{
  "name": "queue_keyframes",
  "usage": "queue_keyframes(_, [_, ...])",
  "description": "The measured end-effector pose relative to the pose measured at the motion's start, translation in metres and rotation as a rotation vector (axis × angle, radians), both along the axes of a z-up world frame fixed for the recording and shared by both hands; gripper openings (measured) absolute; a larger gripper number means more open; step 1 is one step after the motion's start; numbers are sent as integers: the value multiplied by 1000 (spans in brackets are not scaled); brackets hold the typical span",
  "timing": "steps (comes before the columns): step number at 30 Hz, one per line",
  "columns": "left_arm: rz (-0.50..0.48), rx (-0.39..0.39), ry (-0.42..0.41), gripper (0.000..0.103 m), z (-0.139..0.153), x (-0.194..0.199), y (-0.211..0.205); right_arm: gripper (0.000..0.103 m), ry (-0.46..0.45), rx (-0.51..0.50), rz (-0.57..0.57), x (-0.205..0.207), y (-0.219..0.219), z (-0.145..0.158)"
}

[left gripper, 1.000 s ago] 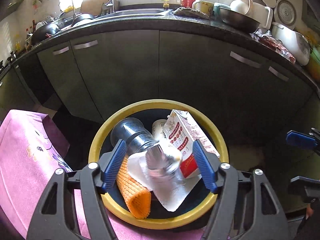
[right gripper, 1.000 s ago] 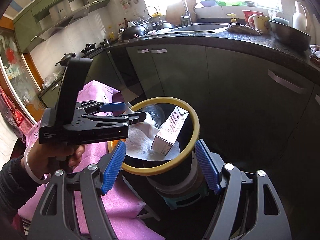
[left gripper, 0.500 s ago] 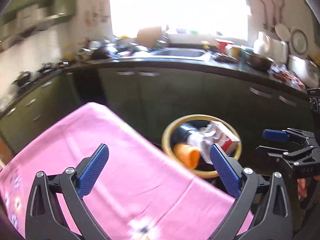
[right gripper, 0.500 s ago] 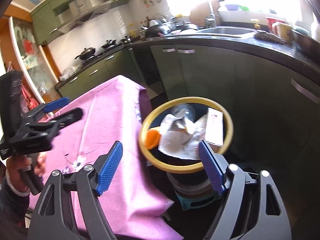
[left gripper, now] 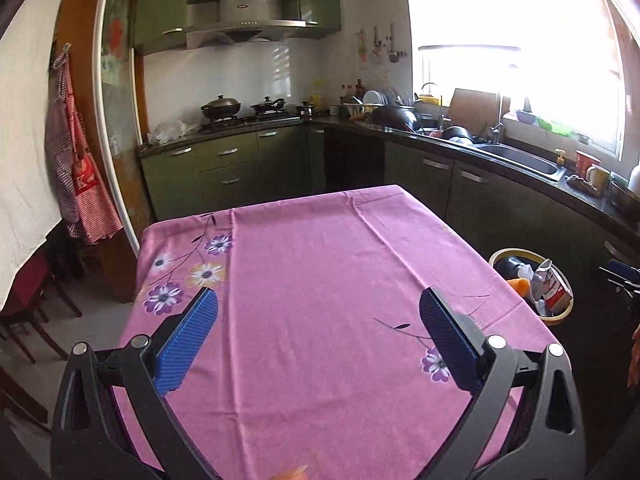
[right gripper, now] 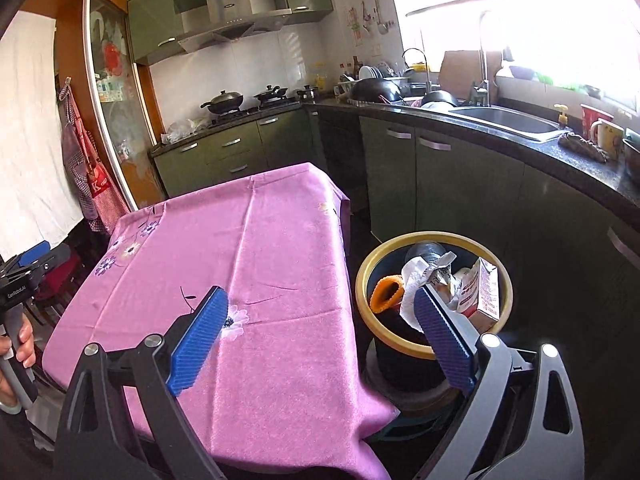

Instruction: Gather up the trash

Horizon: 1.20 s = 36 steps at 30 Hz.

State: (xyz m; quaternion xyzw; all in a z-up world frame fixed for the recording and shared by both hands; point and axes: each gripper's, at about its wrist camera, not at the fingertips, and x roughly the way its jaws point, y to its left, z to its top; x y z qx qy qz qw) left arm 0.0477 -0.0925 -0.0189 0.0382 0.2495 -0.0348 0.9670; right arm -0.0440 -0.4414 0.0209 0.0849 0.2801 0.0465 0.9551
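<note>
A round bin with a yellow rim (right gripper: pixel 434 240) stands on the floor right of the table; it also shows in the left wrist view (left gripper: pixel 516 251). It holds a red and white carton (right gripper: pixel 482 294), an orange ribbed piece (right gripper: pixel 386 294), crumpled white paper (right gripper: pixel 416 278) and a dark bottle (right gripper: pixel 424 250). My left gripper (left gripper: pixel 318 322) is open and empty above the pink flowered tablecloth (left gripper: pixel 320 280). My right gripper (right gripper: pixel 320 328) is open and empty over the table's right edge, beside the bin.
The pink cloth (right gripper: pixel 240 248) covers the whole table. Green cabinets (right gripper: pixel 460 184) with a dark counter and sink (right gripper: pixel 508 120) run along the back and right. Pans sit on the stove (left gripper: pixel 244 114). A red apron (left gripper: pixel 80 168) hangs at the left.
Both grippers have pulled back and swung left, away from above the bin. The left now faces the table top, the right faces the table edge and bin. Both stayed open.
</note>
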Motion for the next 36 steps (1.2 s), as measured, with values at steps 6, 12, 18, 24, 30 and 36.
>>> queue_keyframes(6, [47,-34,-21,96,2,-34,34,96,-27,-14,-1,-19,9,13])
queue_keyframes(12, [85,-59,-36,96,4,-49,52,97,-35,-56,-13,-30,17,18])
queue_keyframes(18, [90,-78,-44,96,8,-53,56,97,-40,-50,-13,-31,20,20])
queue_keyframes(24, [82,-70,-31,96,6,-53,54,97,-38,-59,-12,-29,20,20])
queue_keyframes(30, [78,-67,-28,96,5,-53,54,97,-38,-63,-11,-29,21,21])
queue_keyframes(36, [74,-67,-26,96,4,-53,54,97,-34,-64,-4,-27,21,21])
